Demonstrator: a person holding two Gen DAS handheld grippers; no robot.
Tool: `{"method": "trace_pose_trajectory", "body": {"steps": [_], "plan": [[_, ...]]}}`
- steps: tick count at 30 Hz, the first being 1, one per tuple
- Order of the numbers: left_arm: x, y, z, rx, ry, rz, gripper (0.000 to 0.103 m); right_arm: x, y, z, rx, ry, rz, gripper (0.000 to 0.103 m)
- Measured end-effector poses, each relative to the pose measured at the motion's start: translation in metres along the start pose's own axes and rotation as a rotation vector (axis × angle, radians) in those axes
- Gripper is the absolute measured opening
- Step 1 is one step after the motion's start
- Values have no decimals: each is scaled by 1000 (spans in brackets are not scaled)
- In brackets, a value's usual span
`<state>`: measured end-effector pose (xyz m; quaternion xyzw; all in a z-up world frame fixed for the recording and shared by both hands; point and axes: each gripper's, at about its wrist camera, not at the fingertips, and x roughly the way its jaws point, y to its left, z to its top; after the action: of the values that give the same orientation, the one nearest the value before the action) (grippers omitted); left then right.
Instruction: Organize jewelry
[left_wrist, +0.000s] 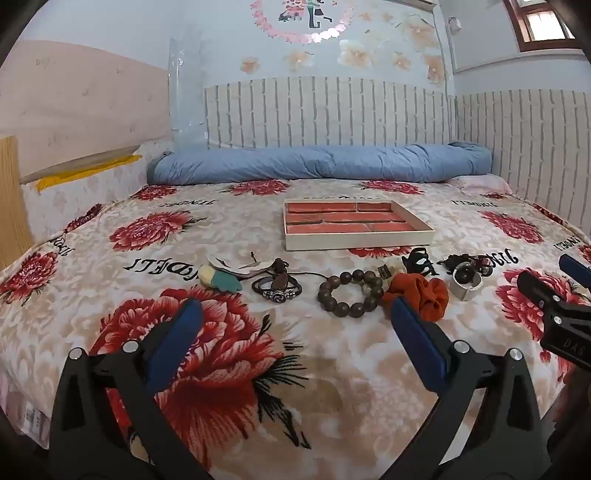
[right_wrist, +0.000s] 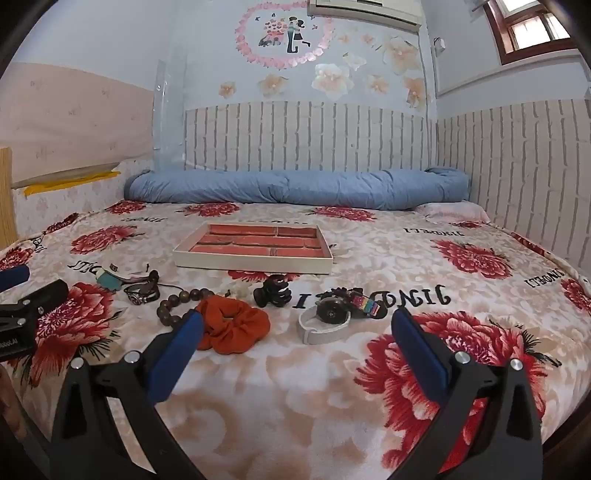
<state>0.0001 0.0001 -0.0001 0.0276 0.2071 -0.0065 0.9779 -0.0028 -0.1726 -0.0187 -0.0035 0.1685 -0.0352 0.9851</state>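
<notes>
Wooden beads (left_wrist: 351, 292) lie loose on the plush blanket (left_wrist: 221, 369) with other pieces, just short of the tray (left_wrist: 358, 242), and we judge our spread-fingered left gripper (left_wrist: 295, 314) and right gripper (right_wrist: 295, 325) may snag pile.

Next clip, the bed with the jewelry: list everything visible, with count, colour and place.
tray: 1, cream rim, red compartments, mid-bed, nothing visible inside
bead bracelet: 1, brown, front row centre
scrunchie: 1, orange, right of beads
hair claw: 1, black, behind scrunchie
watch: 1, white strap, right of scrunchie
leather bracelet: 1, dark, left of beads
teal piece: 1, row's left end
blanket: 1, floral red-beige
rolled quilt: 1, blue, by wall
left hand-held gripper: open, above blanket
right hand-held gripper: open, near scrunchie
</notes>
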Motion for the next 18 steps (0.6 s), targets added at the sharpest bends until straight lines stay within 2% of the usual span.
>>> {"method": "trace_pose_trajectory", "body": {"steps": [3,4,7,18], "plan": [[0,-1,0,-11,8,-1,98,0,2,-1,-3,-4,2,99],[-3,-9,1,19,-1,17,98,0,2,-1,-4,-7,3,99],[-2,3,2,-32,15,-12,98,-2,-3,2,-4,-11,0,99],[1,5,-2,-26,20,-9,98,-5,-3,0,11,-27,-8,99]]}}
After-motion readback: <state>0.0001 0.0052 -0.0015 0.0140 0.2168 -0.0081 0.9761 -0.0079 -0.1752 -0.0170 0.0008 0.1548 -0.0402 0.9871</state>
